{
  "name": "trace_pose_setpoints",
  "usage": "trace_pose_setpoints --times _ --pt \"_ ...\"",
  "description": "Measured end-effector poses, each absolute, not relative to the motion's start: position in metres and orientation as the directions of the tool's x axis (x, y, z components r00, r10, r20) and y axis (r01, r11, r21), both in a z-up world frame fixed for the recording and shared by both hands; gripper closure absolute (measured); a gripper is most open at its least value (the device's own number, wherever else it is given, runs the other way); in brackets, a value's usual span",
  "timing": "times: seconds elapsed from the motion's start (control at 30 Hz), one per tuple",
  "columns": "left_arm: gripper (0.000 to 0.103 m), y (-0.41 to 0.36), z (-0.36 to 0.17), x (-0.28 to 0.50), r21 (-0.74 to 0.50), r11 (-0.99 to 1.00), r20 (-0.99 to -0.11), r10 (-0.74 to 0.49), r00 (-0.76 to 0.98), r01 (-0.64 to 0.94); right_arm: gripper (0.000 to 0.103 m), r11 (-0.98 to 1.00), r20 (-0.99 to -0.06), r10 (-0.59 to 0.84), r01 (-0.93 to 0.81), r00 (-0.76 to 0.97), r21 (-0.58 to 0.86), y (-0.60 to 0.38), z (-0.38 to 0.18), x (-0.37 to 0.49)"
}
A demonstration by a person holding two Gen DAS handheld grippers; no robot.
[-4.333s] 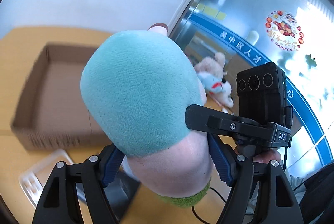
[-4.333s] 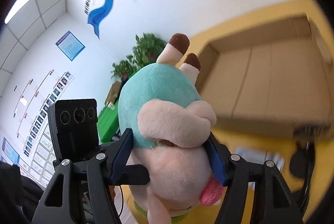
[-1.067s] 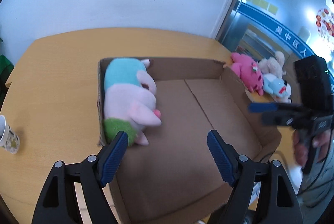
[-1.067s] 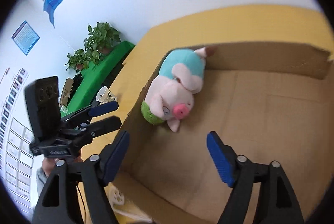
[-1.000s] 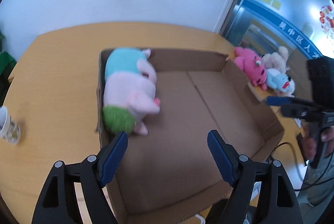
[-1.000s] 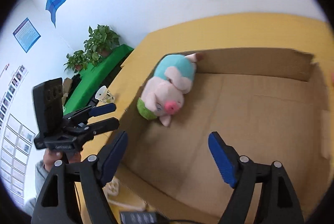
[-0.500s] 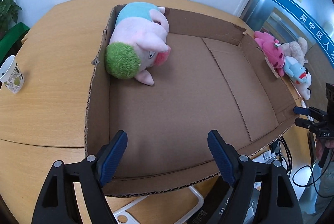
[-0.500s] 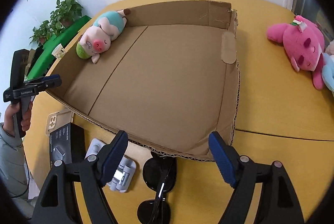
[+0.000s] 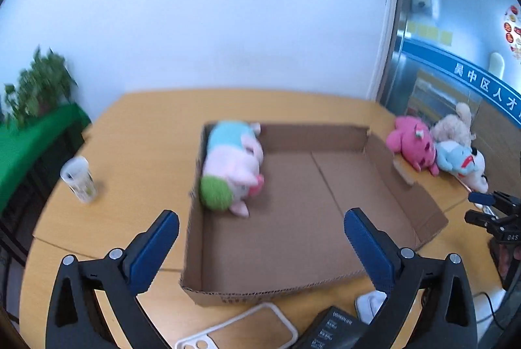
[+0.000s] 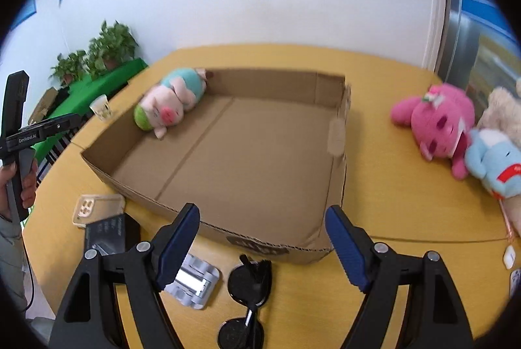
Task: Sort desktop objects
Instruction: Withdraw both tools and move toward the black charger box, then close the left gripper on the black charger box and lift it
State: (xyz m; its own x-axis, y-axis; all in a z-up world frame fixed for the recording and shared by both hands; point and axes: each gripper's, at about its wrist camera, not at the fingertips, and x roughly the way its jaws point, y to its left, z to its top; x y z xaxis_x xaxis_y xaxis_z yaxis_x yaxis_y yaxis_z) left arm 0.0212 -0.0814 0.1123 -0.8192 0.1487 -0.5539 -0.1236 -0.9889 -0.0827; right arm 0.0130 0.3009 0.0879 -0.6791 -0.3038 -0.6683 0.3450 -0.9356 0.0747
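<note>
Pink toy (image 10: pixel 436 118): laid on the table (image 10: pixel 384 186) right of the box (image 10: pixel 247 160), long axis slanting toward the far left. It is placed ahead-right of the right hand-held gripper (image 10: pixel 262 246), judged nearer; left hand-held gripper (image 9: pixel 260 246) well apart. Both are spread, empty. Pig (image 9: pixel 232 166) is set in the box's far-left corner.

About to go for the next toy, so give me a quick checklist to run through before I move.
1. Left hand-held gripper open and holding nothing: ok.
2. Right hand-held gripper open and holding nothing: ok.
3. Pig inside the box, in its far left corner: ok.
4. Room left in the box: ok, most of the floor is bare.
5. Pink plush on the table right of the box, in plain view: ok.
6. Pink plush lying free of the blue plush: cannot tell, they seem to touch.
</note>
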Motion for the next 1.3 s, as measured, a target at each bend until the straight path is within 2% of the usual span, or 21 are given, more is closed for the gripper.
trace_pose_setpoints --times 0.1,0.13,0.23,0.27,0.33,0.37,0.4,0.43,0.47,0.5,0.57,0.67,0.73,0.93,0.97,1.03,1.17,1.3 --pt "0.000 -0.071 0.113 0.041 -0.053 -0.995 -0.534 0.103 -0.839 -0.089 0.025 -0.940 -0.612 -0.280 0.339 -0.739 0.021 0.300 0.094 0.034" --pt "0.000 -0.069 0.111 0.046 -0.060 -0.994 -0.536 0.108 -0.837 -0.090 0.028 -0.942 -0.602 -0.269 0.335 -0.752 0.003 0.300 0.095 0.038" --pt "0.000 -0.070 0.105 0.058 -0.112 -0.987 -0.542 0.156 -0.826 -0.113 0.058 -0.948 -0.593 -0.246 0.317 -0.767 -0.017 0.302 0.091 0.052" --pt "0.000 -0.068 0.102 0.061 -0.115 -0.986 -0.549 0.162 -0.820 -0.118 0.063 -0.945 -0.610 -0.268 0.325 -0.745 0.018 0.304 0.087 0.055" --pt "0.002 -0.065 0.093 0.067 -0.109 -0.989 -0.570 0.142 -0.809 -0.097 0.063 -0.937 -0.643 -0.302 0.345 -0.704 0.062 0.306 0.077 0.055" --pt "0.004 -0.065 0.089 0.070 -0.119 -0.988 -0.580 0.149 -0.801 -0.098 0.063 -0.933 -0.652 -0.315 0.350 -0.690 0.081 0.305 0.073 0.057" --pt "0.013 -0.064 0.084 0.071 -0.134 -0.985 -0.591 0.168 -0.789 -0.109 0.061 -0.923 -0.669 -0.350 0.362 -0.656 0.128 0.304 0.066 0.056" --pt "0.025 -0.063 0.079 0.073 -0.159 -0.979 -0.605 0.196 -0.772 -0.125 0.050 -0.916 -0.685 -0.374 0.367 -0.625 0.165 0.301 0.060 0.056" --pt "0.030 -0.062 0.074 0.074 -0.183 -0.974 -0.619 0.220 -0.754 -0.135 0.035 -0.904 -0.701 -0.402 0.375 -0.589 0.204 0.297 0.053 0.055" --pt "0.032 -0.061 0.068 0.075 -0.204 -0.969 -0.633 0.237 -0.737 -0.137 0.029 -0.890 -0.711 -0.431 0.391 -0.556 0.234 0.293 0.047 0.056" --pt "0.032 -0.062 0.059 0.078 -0.253 -0.957 -0.649 0.276 -0.709 -0.141 0.027 -0.849 -0.732 -0.484 0.462 -0.480 0.258 0.271 0.036 0.059" --pt "0.028 -0.062 0.045 0.084 -0.298 -0.943 -0.669 0.316 -0.673 -0.146 0.027 -0.791 -0.770 -0.500 0.572 -0.397 0.219 0.233 0.022 0.065" --pt "0.021 -0.063 0.033 0.089 -0.336 -0.932 -0.683 0.340 -0.647 -0.135 0.027 -0.740 -0.788 -0.514 0.640 -0.338 0.208 0.208 0.012 0.067" --pt "0.021 -0.066 0.000 0.094 -0.422 -0.902 -0.728 0.395 -0.560 -0.087 0.027 -0.629 -0.814 -0.533 0.751 -0.230 0.200 0.155 -0.021 0.064" --pt "0.021 -0.066 -0.003 0.095 -0.430 -0.899 -0.733 0.402 -0.548 -0.084 0.020 -0.620 -0.822 -0.529 0.757 -0.210 0.206 0.151 -0.028 0.060" --pt "0.021 -0.066 -0.010 0.095 -0.434 -0.897 -0.744 0.407 -0.529 -0.080 0.015 -0.611 -0.814 -0.540 0.766 -0.216 0.202 0.146 -0.031 0.062" --pt "0.021 -0.068 -0.023 0.094 -0.424 -0.903 -0.769 0.395 -0.503 -0.060 0.014 -0.500 -0.797 -0.593 0.828 -0.115 0.253 0.134 -0.028 0.086" --pt "0.021 -0.070 -0.034 0.094 -0.433 -0.900 -0.782 0.400 -0.477 -0.046 0.015 -0.481 -0.787 -0.596 0.856 -0.160 0.190 0.136 -0.023 0.102"
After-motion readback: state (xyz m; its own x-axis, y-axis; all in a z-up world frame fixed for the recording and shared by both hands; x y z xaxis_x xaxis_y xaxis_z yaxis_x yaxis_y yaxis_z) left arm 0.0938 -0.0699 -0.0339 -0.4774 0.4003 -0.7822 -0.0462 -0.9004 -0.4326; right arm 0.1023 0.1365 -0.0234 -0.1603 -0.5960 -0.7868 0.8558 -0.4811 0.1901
